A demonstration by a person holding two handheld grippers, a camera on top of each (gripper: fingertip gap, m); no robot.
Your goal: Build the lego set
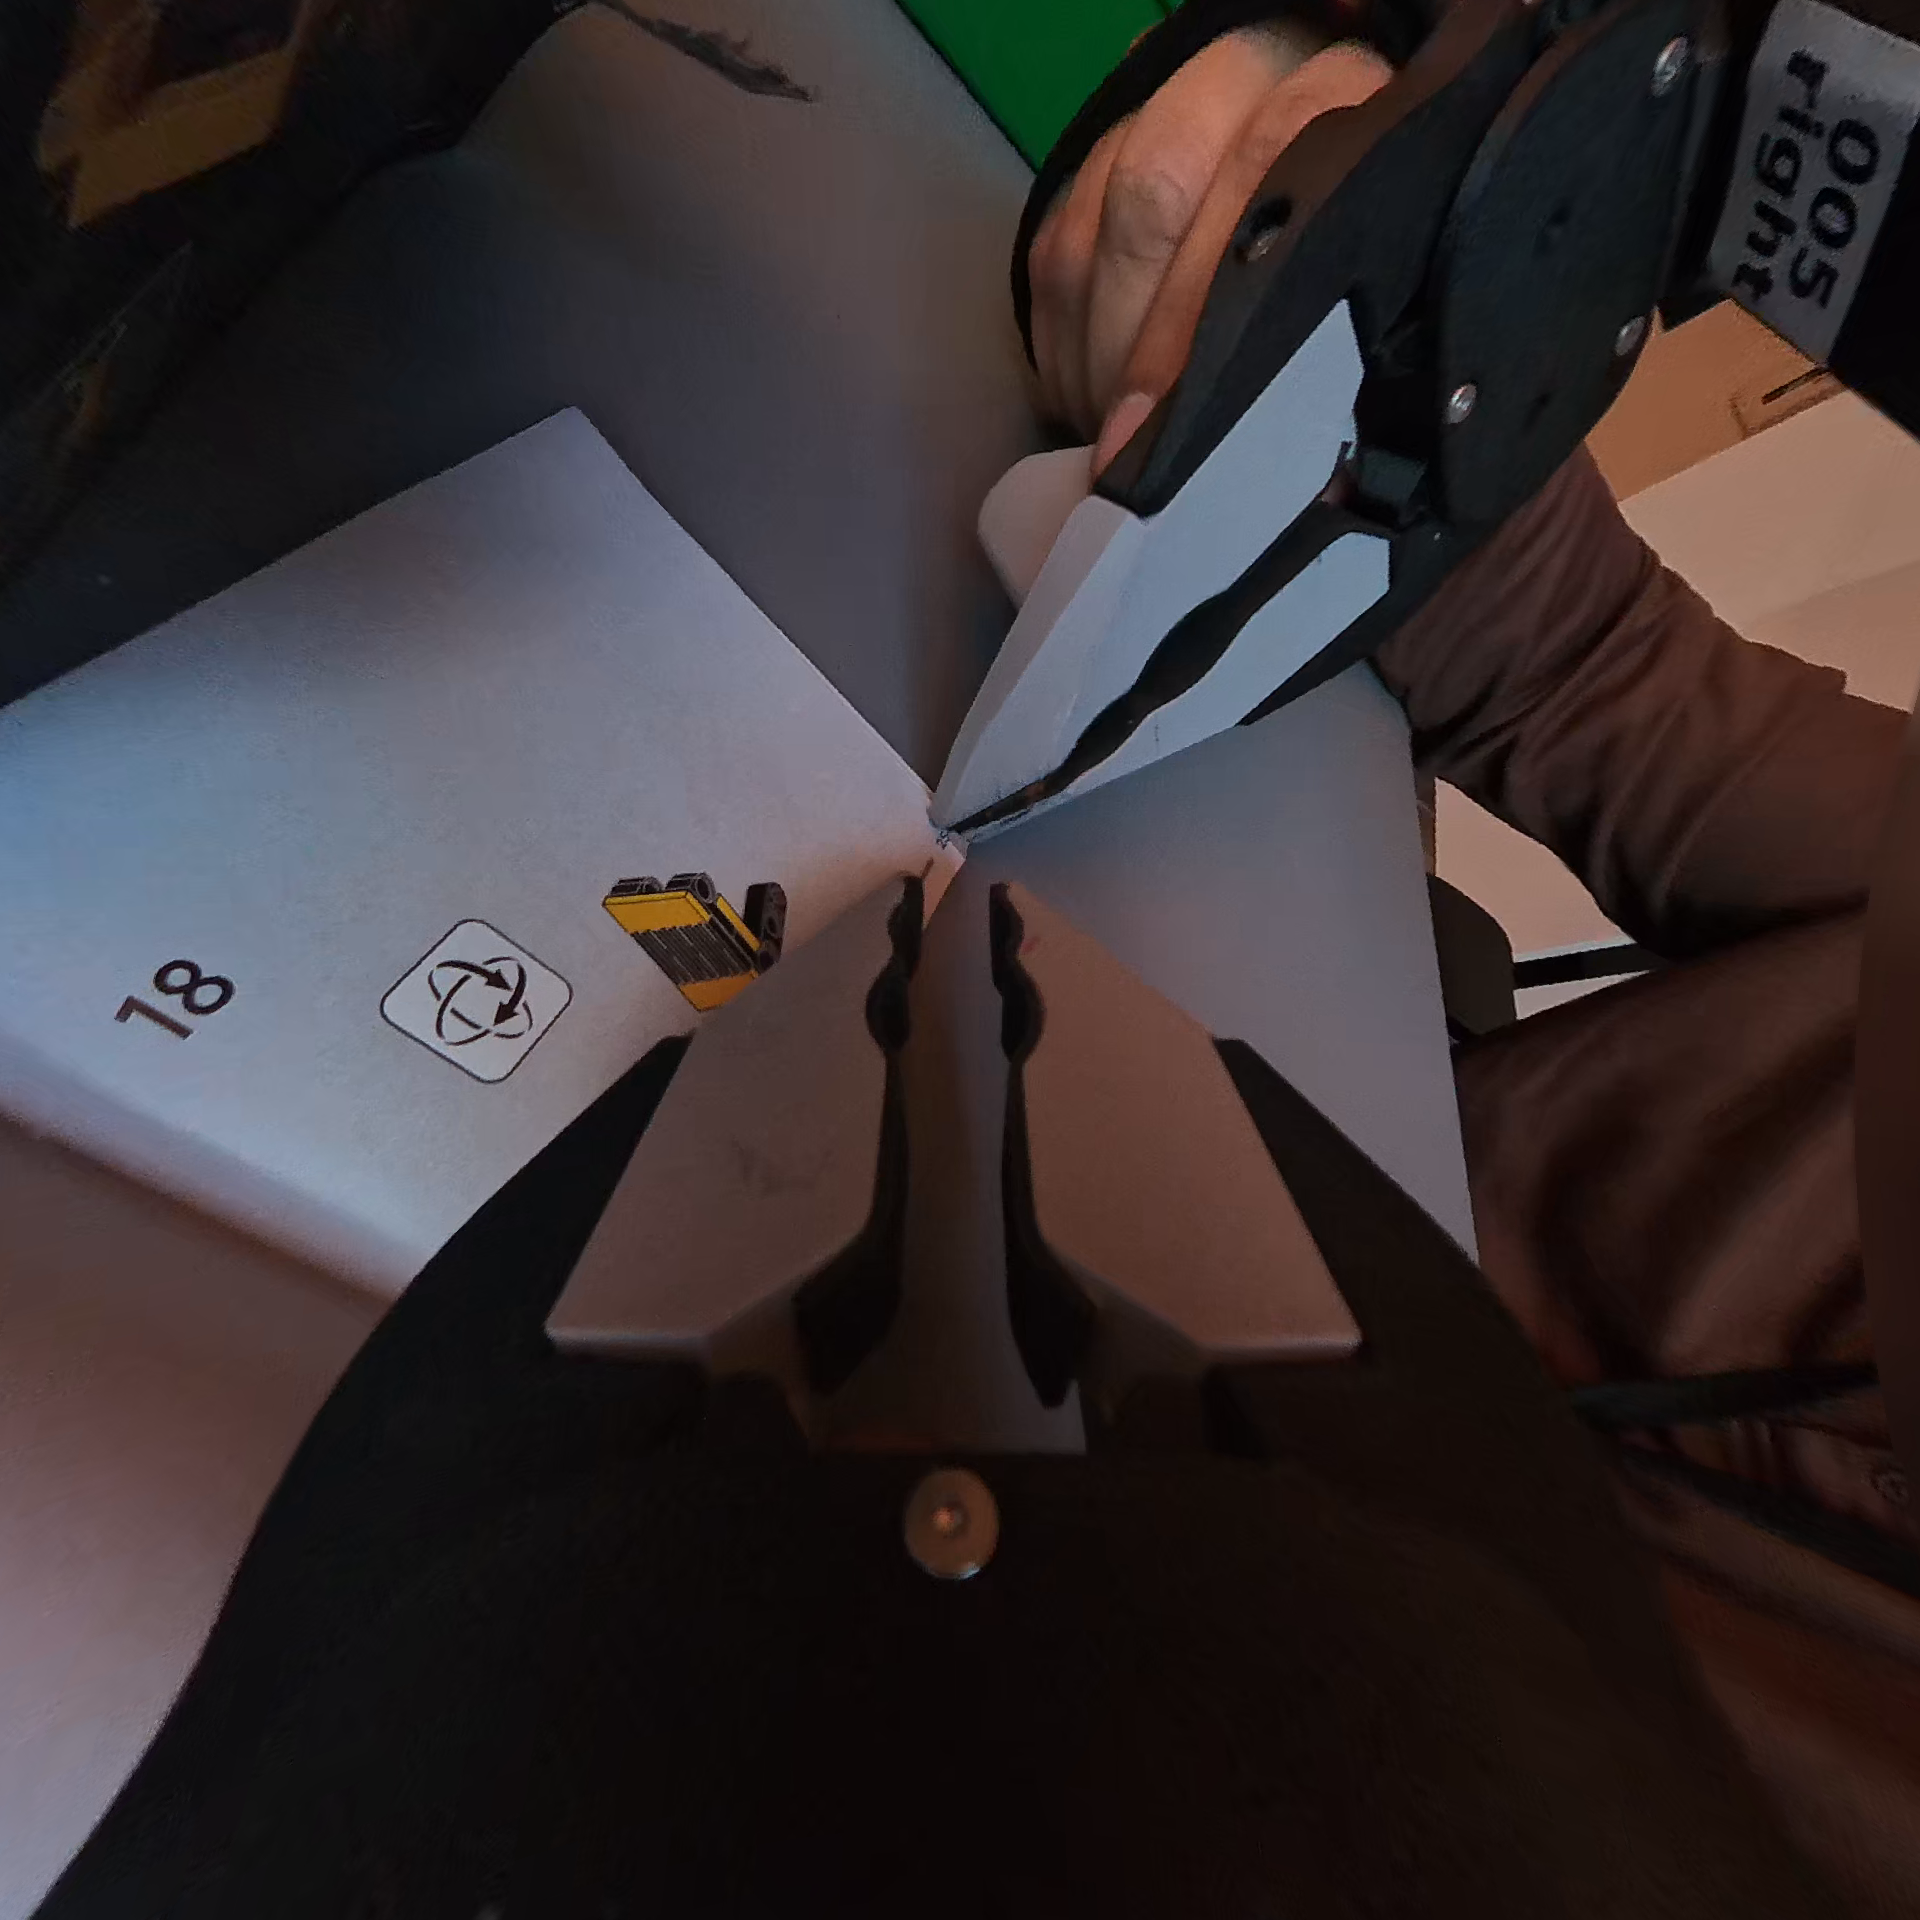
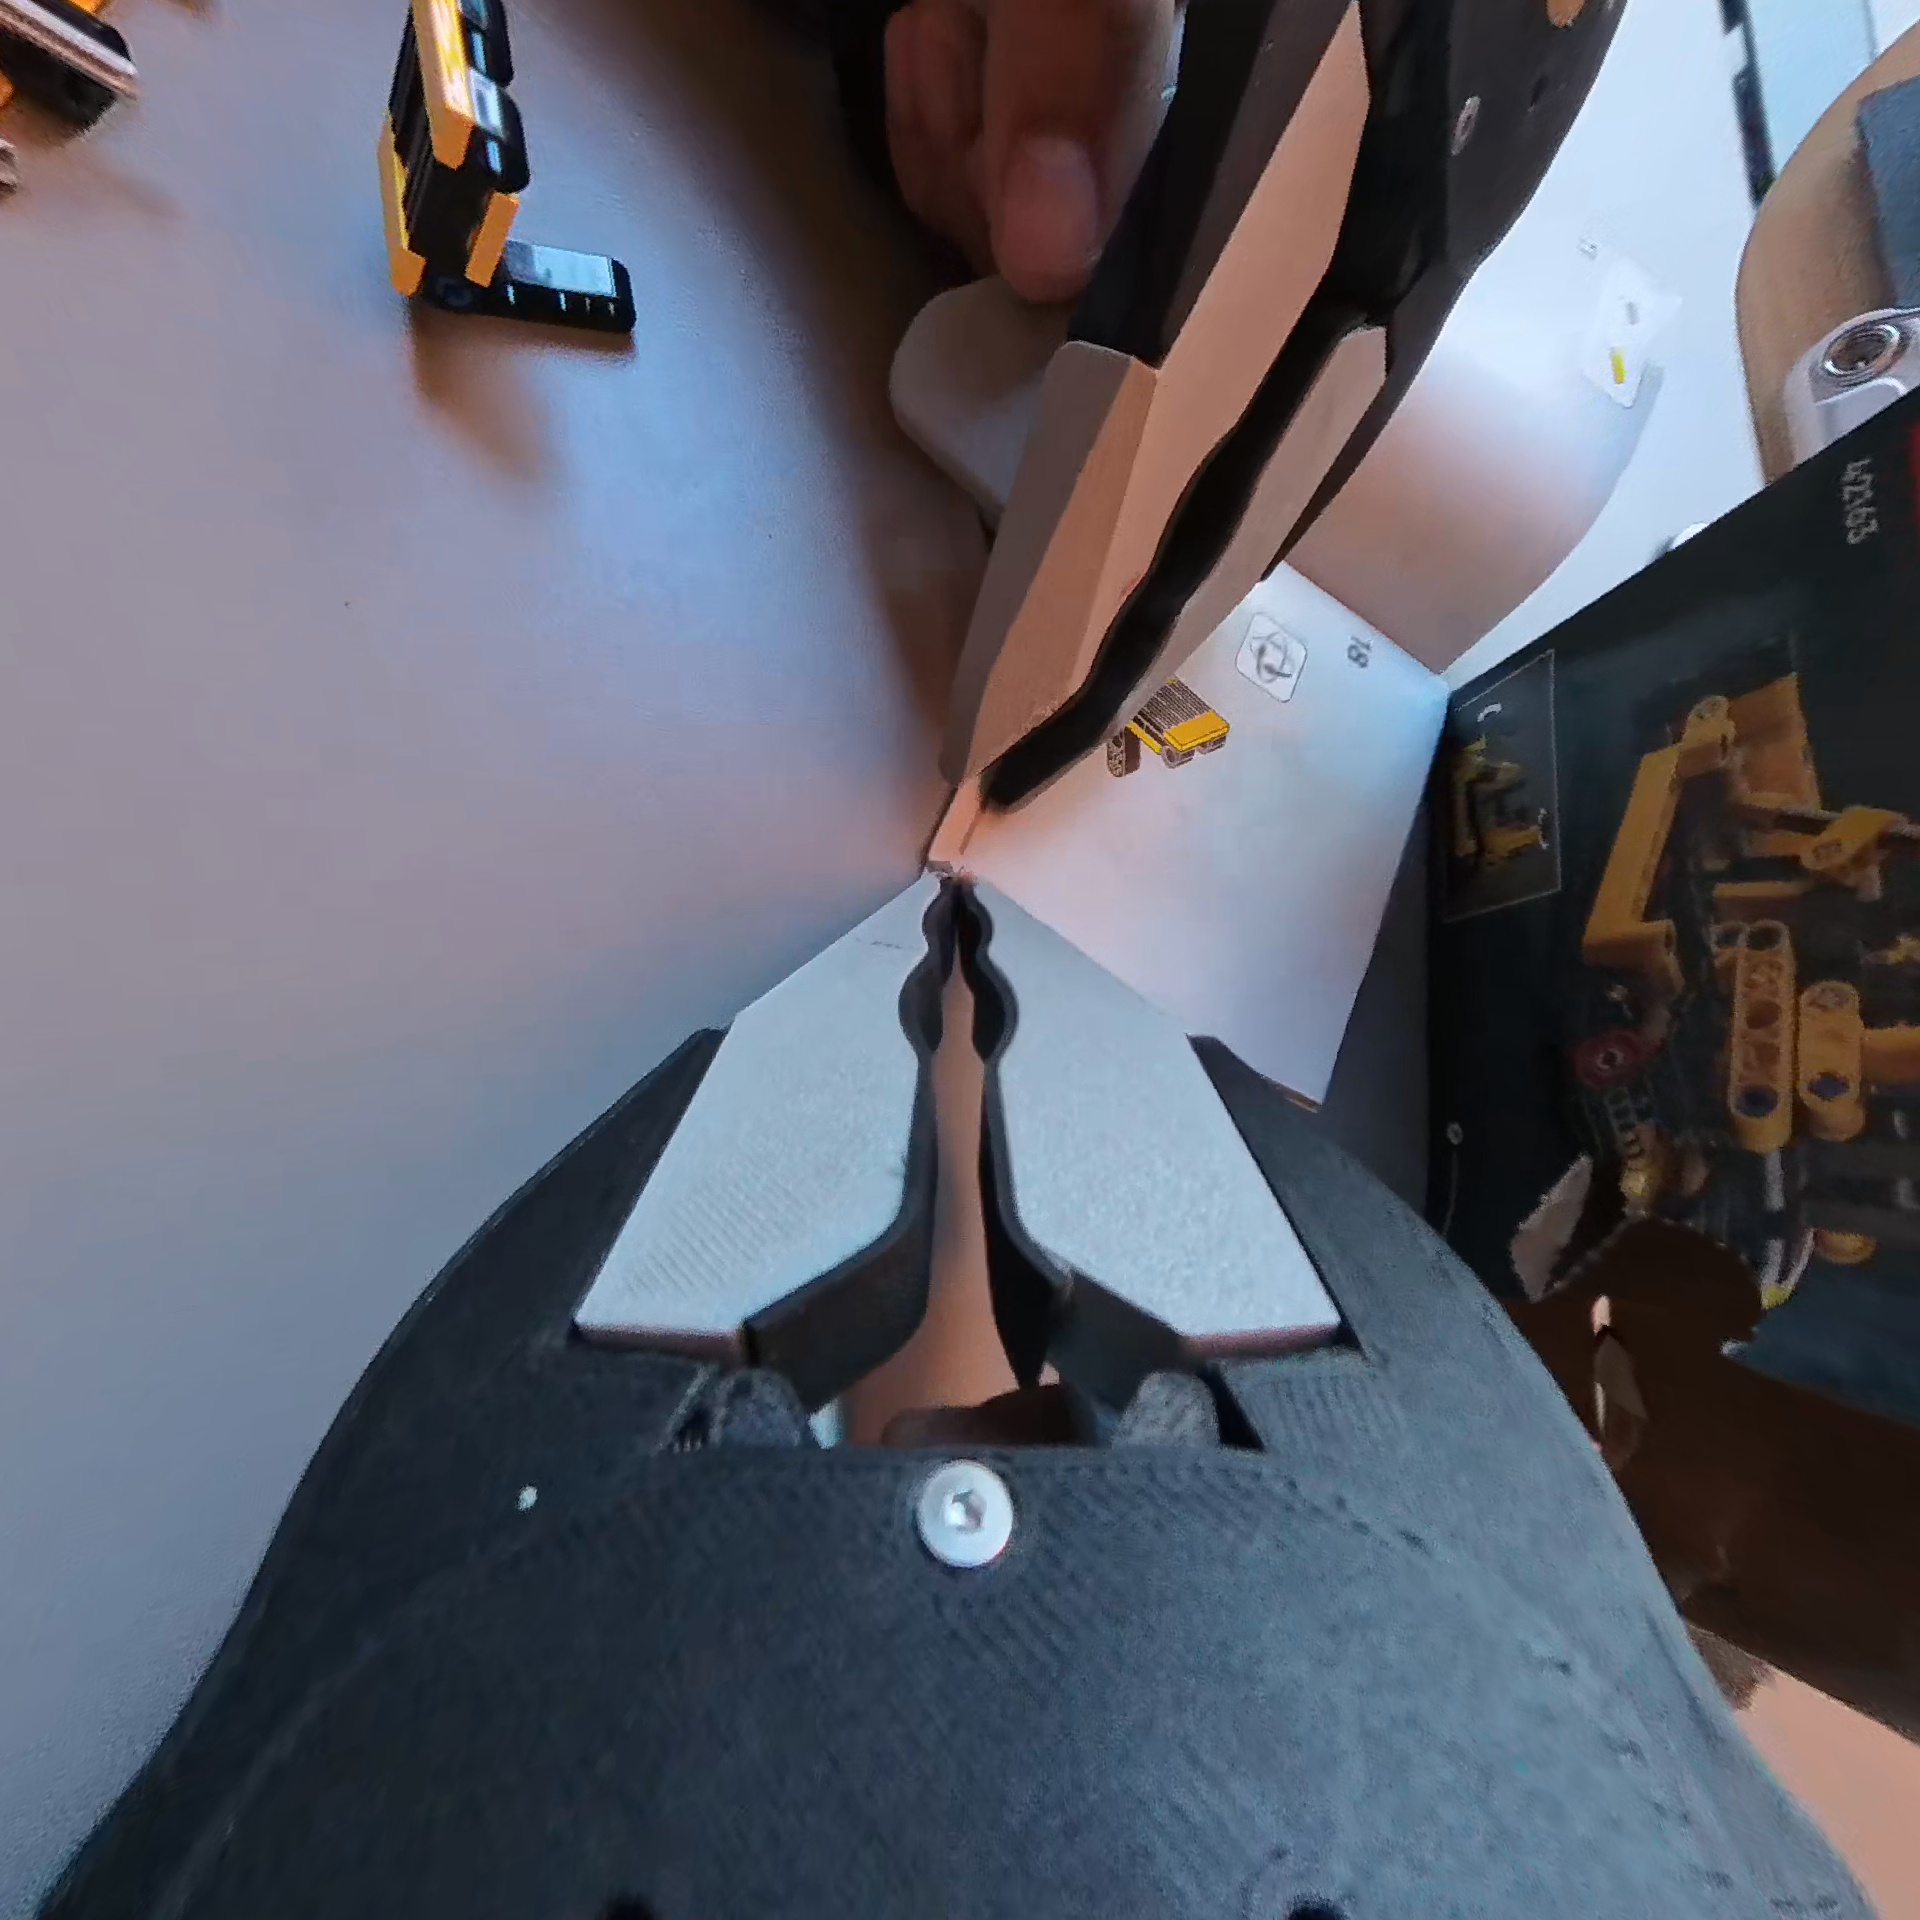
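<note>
The open instruction booklet lies on the grey table, its white page bearing a small printed picture of a yellow and black part. My right gripper is shut on the near corner of this page; it also shows in the left wrist view, coming in from the upper right. My left gripper is narrowly open and empty, its tips just short of that same corner. It shows in the right wrist view too. A yellow and black lego assembly stands at the far left.
A black beam lies beside the assembly. The dark lego box lies to the right of the booklet. A person's hand and brown sleeve hold the right gripper. The grey table spreads out to the left. Left and right tips are no more than a few centimetres apart.
</note>
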